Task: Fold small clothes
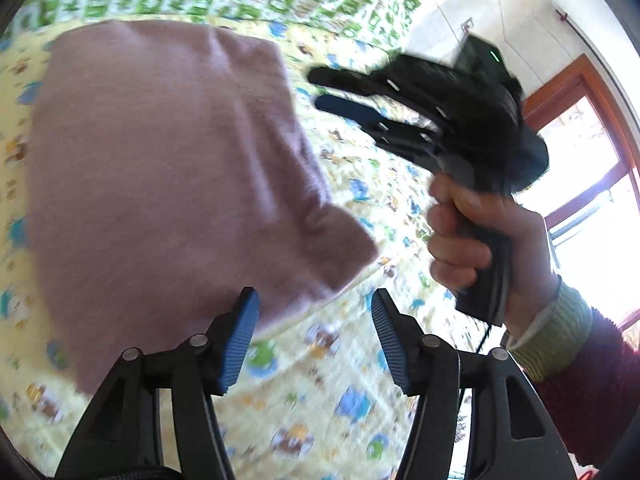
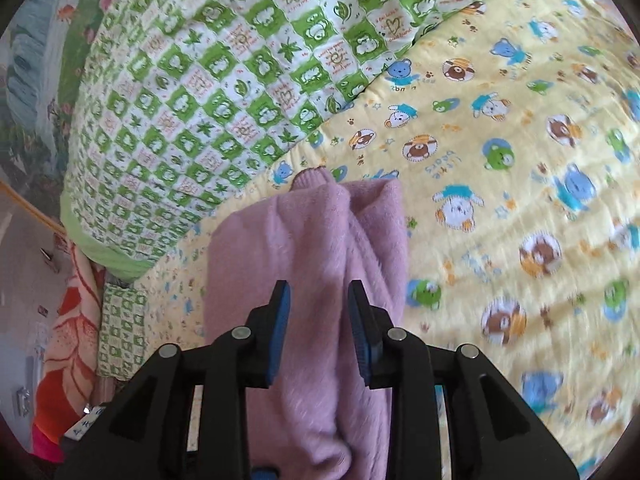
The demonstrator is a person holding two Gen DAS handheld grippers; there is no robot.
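Close to the left gripper (image 1: 314, 338) the jaws stand wide apart with nothing in them, just over the near edge of the pink sweater (image 1: 160, 168), which lies folded on the yellow bear blanket (image 1: 352, 392) on the bed. The right gripper (image 2: 318, 336) has its jaws partly open with pink sweater cloth between them, and the pads do not seem to pinch it. To fold well, each gripper should probably grab one corner, lift evenly and lay the edge straight toward the green checked quilt (image 2: 224, 80) farther back
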